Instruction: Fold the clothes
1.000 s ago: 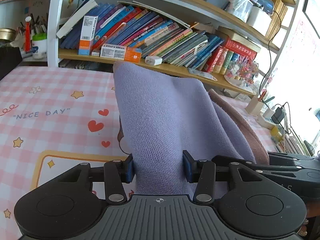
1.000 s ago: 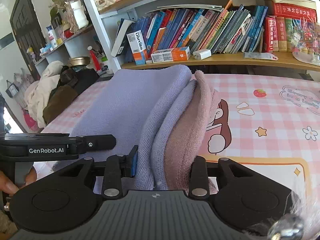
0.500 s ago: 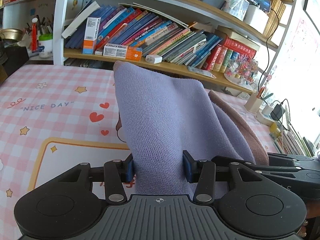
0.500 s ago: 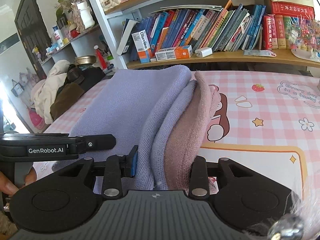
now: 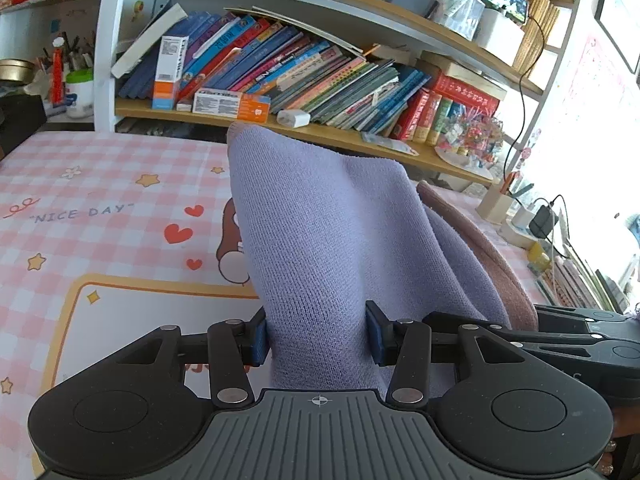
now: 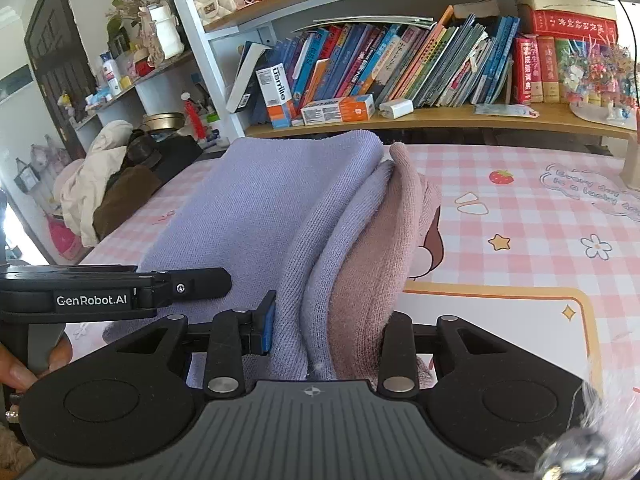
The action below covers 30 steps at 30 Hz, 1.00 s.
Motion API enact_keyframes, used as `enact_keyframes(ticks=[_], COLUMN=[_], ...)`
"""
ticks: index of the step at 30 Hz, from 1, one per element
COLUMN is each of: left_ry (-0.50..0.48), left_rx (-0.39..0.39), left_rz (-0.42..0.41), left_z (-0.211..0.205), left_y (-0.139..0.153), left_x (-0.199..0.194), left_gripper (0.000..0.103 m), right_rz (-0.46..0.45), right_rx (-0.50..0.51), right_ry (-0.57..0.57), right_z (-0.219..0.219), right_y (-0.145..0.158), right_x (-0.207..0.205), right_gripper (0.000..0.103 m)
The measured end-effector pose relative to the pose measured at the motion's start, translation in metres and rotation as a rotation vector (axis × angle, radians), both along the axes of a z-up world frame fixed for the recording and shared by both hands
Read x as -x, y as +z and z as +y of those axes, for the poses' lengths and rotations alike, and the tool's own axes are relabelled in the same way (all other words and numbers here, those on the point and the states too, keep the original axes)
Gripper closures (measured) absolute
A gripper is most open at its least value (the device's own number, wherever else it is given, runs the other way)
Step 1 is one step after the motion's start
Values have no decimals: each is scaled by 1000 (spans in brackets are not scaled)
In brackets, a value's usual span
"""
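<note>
Knitwear is the matter in hand: a folded stack with a lilac sweater (image 5: 320, 240) outermost and a dusty-pink garment (image 6: 372, 272) tucked against it is held up off the pink checked tablecloth (image 5: 100, 184), in front of the bookshelf. The left gripper (image 5: 318, 332) is clamped on a thick fold of the lilac sweater, its blue pads pressing the knit from both sides, and just to the right of it the right gripper (image 6: 328, 332) is clamped on the bundled lilac and pink layers together. Doing this step well, to my mind, means keeping both grips firm and level with each other so the layers do not slip or fan apart, carrying the stack as one piece, and lowering it so the far edge meets the tablecloth first and the fold lies flat without a crease. The loose pink edge on the right of the sweater looks the likeliest part to slide out. As for containers, a beige holder (image 5: 496, 206) to the right of the sweater, at the table's far corner, has pens or similar sticks standing in it, and a clear cup (image 5: 460, 12) on the upper shelf above the sweater holds more pens; a brass-coloured bowl (image 6: 164, 120) sits to the left of the sweater, contents hidden.
</note>
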<state>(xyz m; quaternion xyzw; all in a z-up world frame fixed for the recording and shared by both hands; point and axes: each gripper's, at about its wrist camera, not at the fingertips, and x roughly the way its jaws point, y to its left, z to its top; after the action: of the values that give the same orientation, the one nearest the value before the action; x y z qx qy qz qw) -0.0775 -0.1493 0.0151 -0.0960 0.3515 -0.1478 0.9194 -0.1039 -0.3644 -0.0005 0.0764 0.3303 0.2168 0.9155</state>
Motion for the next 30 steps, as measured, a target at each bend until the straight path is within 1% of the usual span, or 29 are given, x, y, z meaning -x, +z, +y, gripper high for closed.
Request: enact_keyframes(ticks=[8,14,21,30], left_ry=[-45,-75,-117,-145], left_rx=[26,44,46,45], left_rz=[2,8,2,3], left_z=[16,44,82,130], left_y=[-8,-9,-8,-14], left_x=[-10,-19,-32,-46], left_gripper=[58,58,58,58], right_rz=[6,6,1,0], right_rx=[24,39,40,45], right_ry=[-50,-82,-122,-150], right_z=[18,48,86,138], right_y=[0,3,8,6], right_x=[-1,-3,-9,-20], right_gripper=[71,71,71,71])
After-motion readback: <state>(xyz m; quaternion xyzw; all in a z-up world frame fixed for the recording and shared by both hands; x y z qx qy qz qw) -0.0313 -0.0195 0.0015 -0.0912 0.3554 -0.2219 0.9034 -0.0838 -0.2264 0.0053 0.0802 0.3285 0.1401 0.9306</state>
